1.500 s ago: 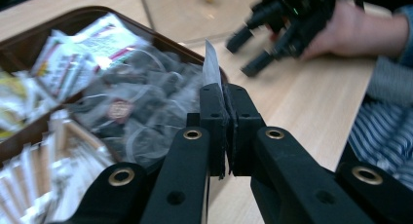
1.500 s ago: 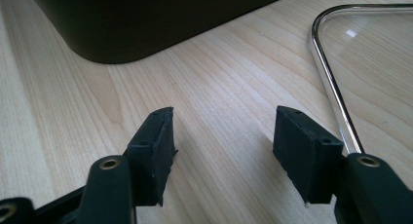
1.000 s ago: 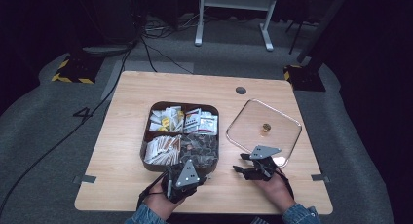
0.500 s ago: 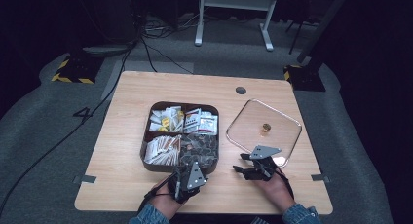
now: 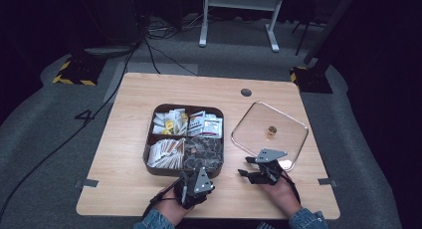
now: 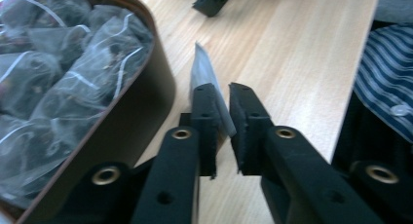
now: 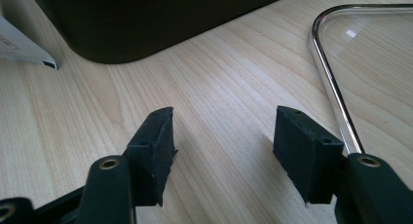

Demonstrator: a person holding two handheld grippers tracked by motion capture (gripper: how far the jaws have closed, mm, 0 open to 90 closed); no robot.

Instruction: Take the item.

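— What sits on the wooden table (image 5: 124,119)?

— A dark four-part tray (image 5: 148,147): white and yellow packets at the back, paper sticks front left, clear tea bags (image 6: 58,73) front right. Beside it lies a glass lid (image 5: 293,134) with a brass knob (image 5: 271,131).

— And the left gripper (image 6: 220,117)?

— Just outside the tray's near wall, its jaws have just been opening; a thin grey sachet (image 6: 207,78) stands between them, lying against the left jaw with a gap to the right one.

— The right gripper (image 7: 221,136)?

— Released, jaws wide apart over bare wood, just beside the lid's rim, holding nothing.
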